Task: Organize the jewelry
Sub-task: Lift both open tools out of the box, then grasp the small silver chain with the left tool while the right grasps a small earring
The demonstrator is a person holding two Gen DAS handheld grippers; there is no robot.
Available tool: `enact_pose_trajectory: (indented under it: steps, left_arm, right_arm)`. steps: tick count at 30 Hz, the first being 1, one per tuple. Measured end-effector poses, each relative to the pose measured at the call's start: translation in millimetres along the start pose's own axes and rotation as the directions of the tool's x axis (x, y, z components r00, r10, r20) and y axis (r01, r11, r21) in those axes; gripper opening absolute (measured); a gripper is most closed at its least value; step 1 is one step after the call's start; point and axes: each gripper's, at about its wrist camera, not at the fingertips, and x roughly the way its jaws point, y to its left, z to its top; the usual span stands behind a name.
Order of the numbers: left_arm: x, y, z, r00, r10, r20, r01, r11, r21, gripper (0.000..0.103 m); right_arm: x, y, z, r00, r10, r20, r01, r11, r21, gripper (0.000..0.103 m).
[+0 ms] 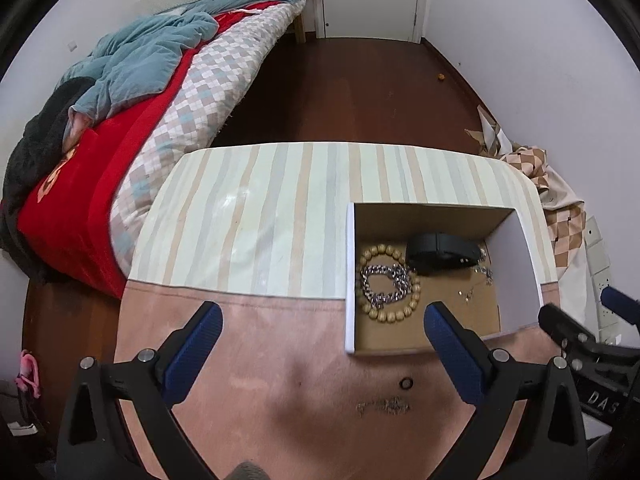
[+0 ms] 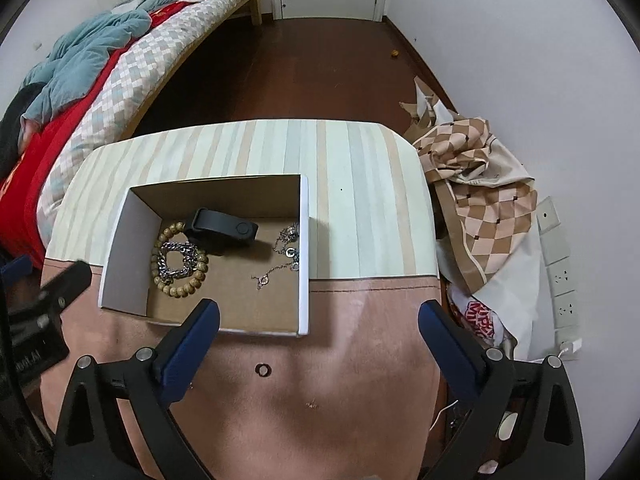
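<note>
**Two wide-open tools above a box of jewelry**

Few letters can be read. In the left wrist view the other tool's black body at the right edge bears white letters "DAS", cut off by the frame. In the right wrist view a crumpled white bag point(image 2: 486, 322) by the wall shows red lettering, too folded to read, and a label on the black body at the left edge is too blurred to make out.

The left tool point(image 1: 323, 320) has its blue pads spread wide with nothing between them. The right tool point(image 2: 319, 318) is just as wide and empty.

The cardboard box point(image 2: 305, 256) stands open on the counter point(image 2: 360, 184). Inside lie a wooden bead bracelet point(image 2: 176, 258) with a silver chain bracelet point(image 2: 178, 260) resting within its ring, a black strap-like band point(image 2: 224, 232) touching the beads, and a thin silver necklace point(image 2: 286, 254) near the box's white side wall. In the left view the necklace is partly hidden and hard to make out. A small dark ring point(image 2: 263, 369) lies on the pink cloth outside the box.

The counter carries striped cloth at the far end and pink cloth nearer. Beside it are a bed point(image 1: 132, 92) with red, checked and blue covers, a dark wood floor point(image 1: 360, 88), white walls, a door, and a checked cloth point(image 2: 476, 200) heaped by wall sockets.
</note>
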Motion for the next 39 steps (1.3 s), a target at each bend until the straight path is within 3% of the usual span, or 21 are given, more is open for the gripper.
enact_pose_trajectory:
  steps: [9,17,28,37,39]
  left_arm:
    - [-57,3,-17,0.995,0.005,0.103,-0.003,1.0,-0.018,0.103]
    - [-112,0,-33,0.983,-0.005,0.183,0.009,1.0,-0.022,0.103]
    - [-157,-2,-47,0.965,-0.004,0.263,0.012,0.999,-0.032,0.103]
    - [-150,3,-60,0.964,0.017,0.267,0.008,0.996,-0.093,0.103]
    - [-136,5,-65,0.968,0.026,0.249,0.002,0.994,-0.111,0.103]
  right_arm:
    - [-57,-4,-17,0.991,-0.036,0.126,0.033,0.999,0.024,0.101]
    - [-122,-7,-37,0.971,-0.043,0.236,0.037,0.999,0.031,0.101]
    - [-183,-12,-62,0.944,-0.027,0.33,0.013,0.999,0.045,0.101]
    - [-191,-24,-75,0.924,0.024,0.382,-0.051,0.997,0.062,0.101]
    - [-175,-28,-78,0.933,0.021,0.359,-0.049,0.996,0.07,0.101]
